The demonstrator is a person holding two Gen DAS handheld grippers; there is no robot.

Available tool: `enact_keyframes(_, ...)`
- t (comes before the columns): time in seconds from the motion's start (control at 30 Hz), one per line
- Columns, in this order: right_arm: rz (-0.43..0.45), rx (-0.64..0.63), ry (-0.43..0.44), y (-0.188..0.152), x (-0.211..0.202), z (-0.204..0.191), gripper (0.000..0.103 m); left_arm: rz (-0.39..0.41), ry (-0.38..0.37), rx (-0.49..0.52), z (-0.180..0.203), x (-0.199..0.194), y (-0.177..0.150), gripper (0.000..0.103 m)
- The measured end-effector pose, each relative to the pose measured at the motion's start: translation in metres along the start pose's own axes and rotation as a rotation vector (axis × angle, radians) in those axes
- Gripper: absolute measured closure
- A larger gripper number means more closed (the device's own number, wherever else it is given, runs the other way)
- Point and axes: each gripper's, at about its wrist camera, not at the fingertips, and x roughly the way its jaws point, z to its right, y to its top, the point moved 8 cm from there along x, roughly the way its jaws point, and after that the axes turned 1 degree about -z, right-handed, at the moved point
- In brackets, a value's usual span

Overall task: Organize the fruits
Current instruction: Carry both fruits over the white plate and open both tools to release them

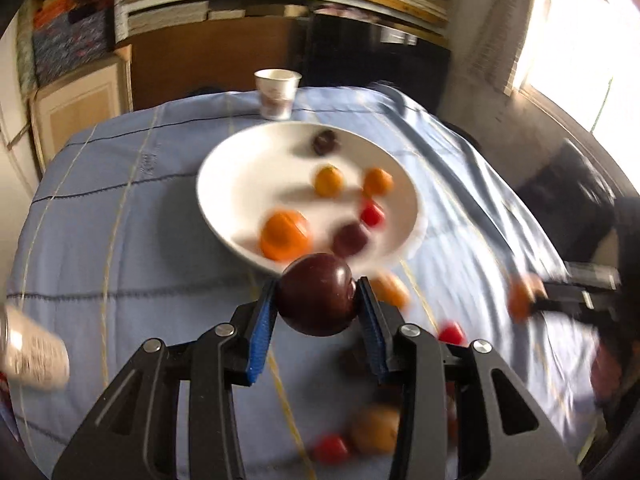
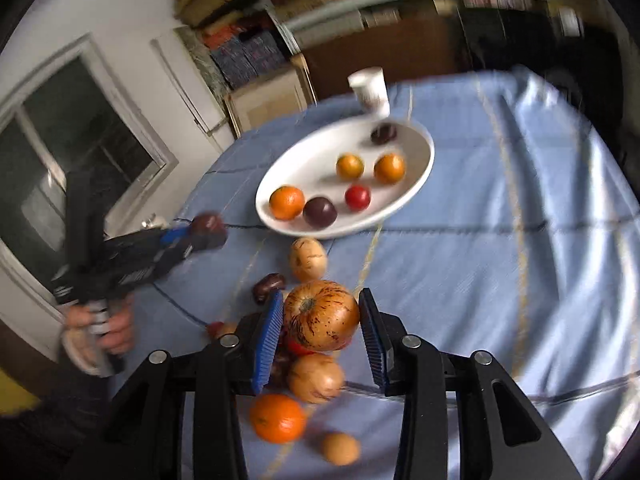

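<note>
My left gripper (image 1: 318,300) is shut on a dark purple plum (image 1: 316,294) and holds it above the cloth, just short of the white bowl (image 1: 224,168). The bowl holds several fruits: oranges, plums and a red one. My right gripper (image 2: 320,316) is shut on a speckled orange-yellow fruit (image 2: 320,316), lifted over a cluster of loose fruit (image 2: 316,378) on the cloth. In the right wrist view the bowl (image 2: 296,168) lies ahead and the left gripper (image 2: 188,240) with its plum (image 2: 208,229) is at the left. The right gripper (image 1: 536,304) shows at the right of the left wrist view.
A blue cloth (image 2: 500,240) covers the table. A white paper cup (image 1: 277,94) stands behind the bowl. A can (image 1: 32,352) lies at the left edge. Loose fruit (image 1: 374,430) lies below the left gripper. Shelves and a window stand behind.
</note>
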Motion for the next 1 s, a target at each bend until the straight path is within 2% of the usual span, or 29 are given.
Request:
enact_keyframes(0.07,-0.033,0.018,-0.004,0.006,0.000,-0.001,0.064,0.000,0.027,-0.014,-0.015,0.015,0.022,0.064)
enact_keyframes(0.2,-0.007,0.024,-0.054,0.035,-0.003,-0.005,0.064,-0.010,0.055,-0.025,-0.030,0.043,0.052,0.064)
enact_keyframes(0.33,0.032,-0.002,-0.085,0.071,0.032,0.001,0.064,-0.012,0.074,-0.077,-0.042,0.070,0.068,0.064)
enact_keyframes(0.5,0.026,0.012,-0.115,0.087,0.090,0.024,0.064,-0.036,0.115,-0.112,-0.055,0.091,0.069,0.064)
enact_keyframes(0.53,0.031,0.013,-0.118,0.089,0.098,0.026,0.064,-0.038,0.118,-0.121,-0.057,0.093,0.069,0.060)
enact_keyframes(0.6,0.025,0.010,-0.115,0.091,0.107,0.028,0.062,-0.019,0.131,-0.133,-0.060,0.088,0.069,0.022)
enact_keyframes(0.63,0.028,0.017,-0.110,0.093,0.108,0.028,0.058,0.001,0.145,-0.136,-0.060,0.082,0.070,0.016)
enact_keyframes(0.7,0.059,0.023,-0.091,0.094,0.098,0.025,0.045,0.046,0.164,-0.115,-0.057,0.065,0.070,0.014)
enact_keyframes(0.83,0.140,-0.077,-0.101,0.075,0.058,0.007,0.045,0.108,0.172,-0.065,-0.041,0.015,0.052,0.005)
enact_keyframes(1.0,0.214,-0.182,-0.143,0.023,0.021,0.002,0.036,0.147,0.183,-0.091,-0.030,-0.032,-0.004,0.005)
